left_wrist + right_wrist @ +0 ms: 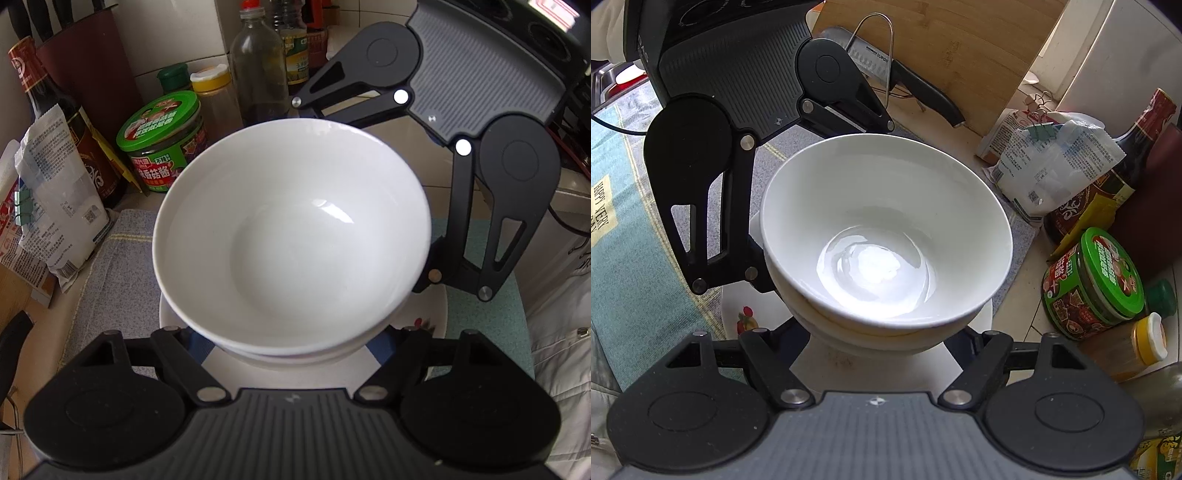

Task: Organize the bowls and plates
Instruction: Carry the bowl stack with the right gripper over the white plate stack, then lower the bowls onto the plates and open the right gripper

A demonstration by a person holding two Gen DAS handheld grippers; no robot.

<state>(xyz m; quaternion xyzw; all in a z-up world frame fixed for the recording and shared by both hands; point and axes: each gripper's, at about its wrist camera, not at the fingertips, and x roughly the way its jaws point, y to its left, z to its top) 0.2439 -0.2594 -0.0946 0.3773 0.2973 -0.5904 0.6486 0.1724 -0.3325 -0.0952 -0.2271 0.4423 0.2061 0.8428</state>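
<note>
A kitchen counter backed by white wall tiles carries a grey towel (110, 266) and a teal cloth (624, 229); bottles, jars and packets crowd one edge.

The left gripper (291, 345) reaches in under the stack of white bowls (291, 236); its linkage arms spread to either side of the stack's lower wall; its fingertips are hidden beneath the bowls. This is the narrowest setting it reaches, and its jaws appear clamped on the stack. The right gripper (882, 341) comes at the same stack (886, 229) from the opposite side; its arms likewise flank the lower bowl wall; the pads are hidden, so whether it grips or only brackets the bowls cannot be told. Each gripper appears in the other's view, beyond the stack.

The stack consists of at least two nested bowls, rims upward, the top one empty and glossy; it sits directly above a white plate (432, 317) with a small red fruit motif at its rim; contact between bowl foot and plate cannot be confirmed. The plate lies on the towel and the cloth.

Outward from the stack: a green-lidded jar (162, 136); a yellow-capped jar (214, 92); a clear oil bottle (258, 74); a dark sauce bottle (66, 122); a clipped plastic packet (59, 206); a knife (905, 81) in a wire rack against a wooden cutting board (964, 55).
</note>
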